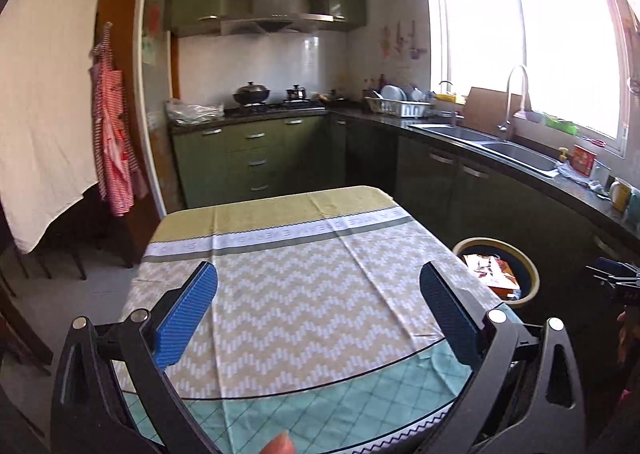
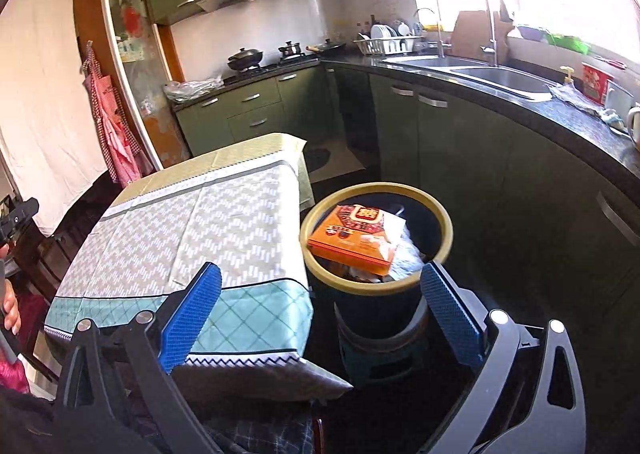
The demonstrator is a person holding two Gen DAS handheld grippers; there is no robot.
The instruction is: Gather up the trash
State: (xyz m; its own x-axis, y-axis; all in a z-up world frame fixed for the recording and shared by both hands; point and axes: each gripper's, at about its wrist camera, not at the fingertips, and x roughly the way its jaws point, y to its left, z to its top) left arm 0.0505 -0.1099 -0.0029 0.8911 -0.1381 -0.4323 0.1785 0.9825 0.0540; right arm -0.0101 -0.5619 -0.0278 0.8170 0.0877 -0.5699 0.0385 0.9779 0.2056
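Observation:
A dark trash bin [image 2: 376,294] with a yellow rim stands on the floor right of the table, and an orange box [image 2: 352,238] lies on top of crumpled paper and plastic inside it. The same bin [image 1: 528,274] shows at the table's right edge in the left wrist view. My right gripper [image 2: 320,314] hangs open above the bin's near side, with nothing between its blue pads. Over the tablecloth [image 1: 300,294] my left gripper [image 1: 320,314] stands wide open and holds nothing. No loose trash shows on the cloth.
The table [image 2: 192,230] wears a zigzag cloth with a teal checked border. Green cabinets [image 1: 256,162] run along the back and right under a dark counter with a double sink [image 1: 492,146], a dish rack [image 1: 400,106] and a stove. A red apron [image 1: 114,150] hangs at left.

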